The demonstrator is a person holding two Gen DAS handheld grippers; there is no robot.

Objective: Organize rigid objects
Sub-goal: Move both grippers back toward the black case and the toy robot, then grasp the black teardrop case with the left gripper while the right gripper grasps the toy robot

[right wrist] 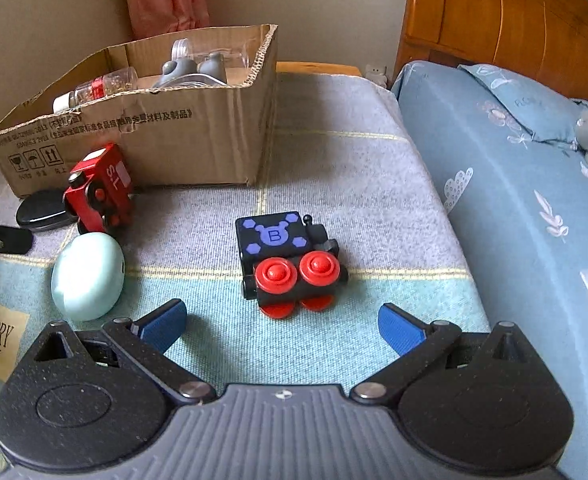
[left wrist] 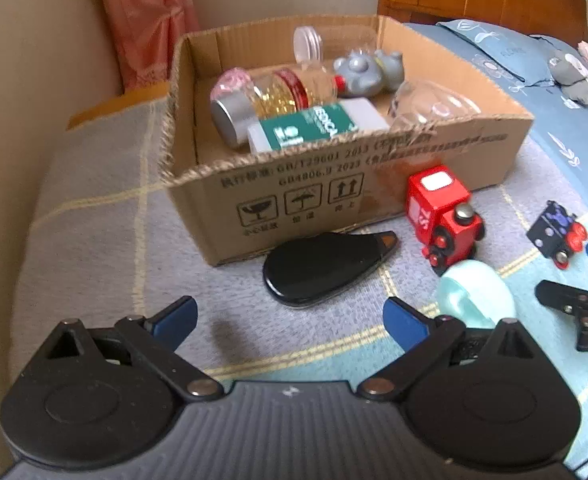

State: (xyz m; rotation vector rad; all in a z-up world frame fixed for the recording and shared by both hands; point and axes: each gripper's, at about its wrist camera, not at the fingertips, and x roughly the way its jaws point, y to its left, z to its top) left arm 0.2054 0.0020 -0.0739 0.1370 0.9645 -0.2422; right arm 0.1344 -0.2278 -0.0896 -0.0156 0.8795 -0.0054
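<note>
A cardboard box (left wrist: 230,196) (right wrist: 198,136) stands on the bed and holds a bottle with a red band (left wrist: 270,98), a green and white carton (left wrist: 313,128), a grey toy animal (left wrist: 367,70) and clear plastic pieces. In front of it lie a flat black oval case (left wrist: 321,268) (right wrist: 40,210), a red toy train (left wrist: 441,216) (right wrist: 100,190), a pale mint oval case (left wrist: 475,294) (right wrist: 88,276) and a black toy train with red wheels (right wrist: 288,262) (left wrist: 557,234). My left gripper (left wrist: 290,324) is open just short of the black case. My right gripper (right wrist: 282,322) is open around nothing, close to the black train.
A grey and teal checked blanket (right wrist: 353,168) covers the bed. A blue floral pillow (right wrist: 505,160) and quilt lie at the right, with a wooden headboard (right wrist: 505,12) behind. A wall and pink curtain (left wrist: 146,20) stand beyond the box. The right gripper shows at the left view's right edge.
</note>
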